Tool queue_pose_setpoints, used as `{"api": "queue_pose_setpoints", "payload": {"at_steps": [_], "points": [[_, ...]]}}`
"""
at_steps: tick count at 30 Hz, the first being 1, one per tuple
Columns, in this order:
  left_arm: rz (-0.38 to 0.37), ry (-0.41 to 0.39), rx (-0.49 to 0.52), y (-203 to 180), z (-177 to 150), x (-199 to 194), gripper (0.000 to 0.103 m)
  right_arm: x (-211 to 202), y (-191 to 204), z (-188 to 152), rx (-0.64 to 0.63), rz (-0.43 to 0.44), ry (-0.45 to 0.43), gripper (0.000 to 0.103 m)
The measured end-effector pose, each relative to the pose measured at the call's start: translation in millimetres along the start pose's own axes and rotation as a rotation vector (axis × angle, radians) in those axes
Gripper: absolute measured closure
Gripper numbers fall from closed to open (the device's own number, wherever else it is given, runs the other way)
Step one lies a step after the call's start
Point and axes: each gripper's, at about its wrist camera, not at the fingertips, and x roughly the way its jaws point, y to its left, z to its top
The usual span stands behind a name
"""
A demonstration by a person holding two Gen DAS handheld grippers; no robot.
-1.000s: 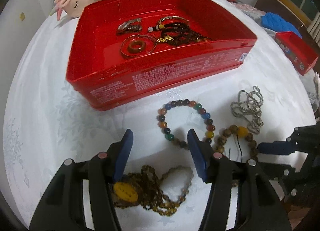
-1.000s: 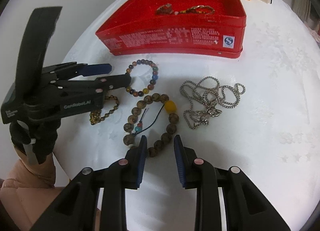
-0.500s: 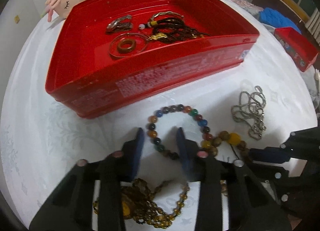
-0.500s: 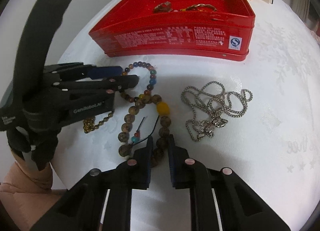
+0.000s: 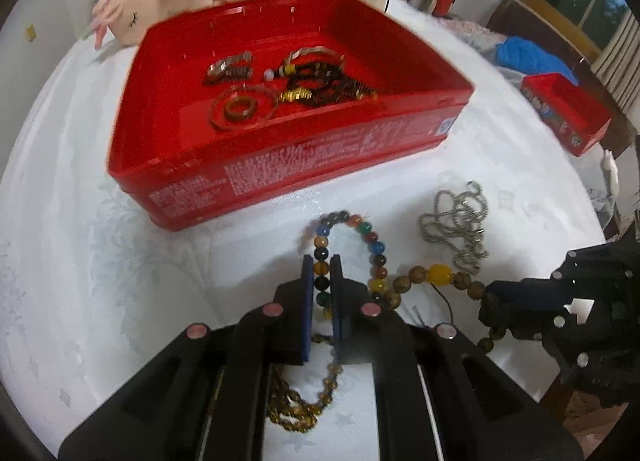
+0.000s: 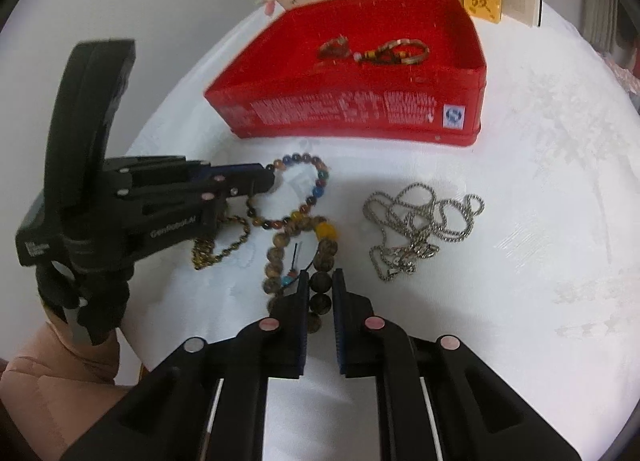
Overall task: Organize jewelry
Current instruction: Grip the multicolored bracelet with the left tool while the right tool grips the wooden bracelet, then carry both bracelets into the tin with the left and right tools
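Left claw [image 5: 321, 267]: closing on multicoloured bead bracelet [image 5: 374, 245]
Right claw [image 6: 321, 280]: closing on brown bead bracelet [image 6: 322, 281], near counter [image 6: 520, 261] edge

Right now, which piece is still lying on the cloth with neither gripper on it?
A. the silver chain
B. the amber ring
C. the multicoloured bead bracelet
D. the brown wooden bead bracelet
A: the silver chain lies loose on the tablecloth, while the left gripper pinches the multicoloured bracelet and the right gripper pinches the wooden bead bracelet.
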Motion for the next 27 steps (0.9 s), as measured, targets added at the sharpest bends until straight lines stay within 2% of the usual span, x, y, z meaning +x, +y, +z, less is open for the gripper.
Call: {"api": "queue_pose_setpoints", "payload": {"at_steps": [6, 16, 21, 27], "points": [[-0.016, -0.077, 0.008, -5, 0, -31, 0.097, -21, 0, 3, 0.000, 0.022, -0.046, 0.092], [-0.033, -0.180, 0.037, -10, 16, -73, 0.097, -56, 3, 22, -0.012, 0.011, -0.126, 0.092], [-0.040, -0.231, 0.028, -6, 36, -91, 0.097, -74, 2, 48, -0.012, 0.004, -0.173, 0.092], [-0.016, -0.270, 0.011, 6, 73, -98, 0.097, -87, 2, 101, -0.022, -0.002, -0.221, 0.092]]}}
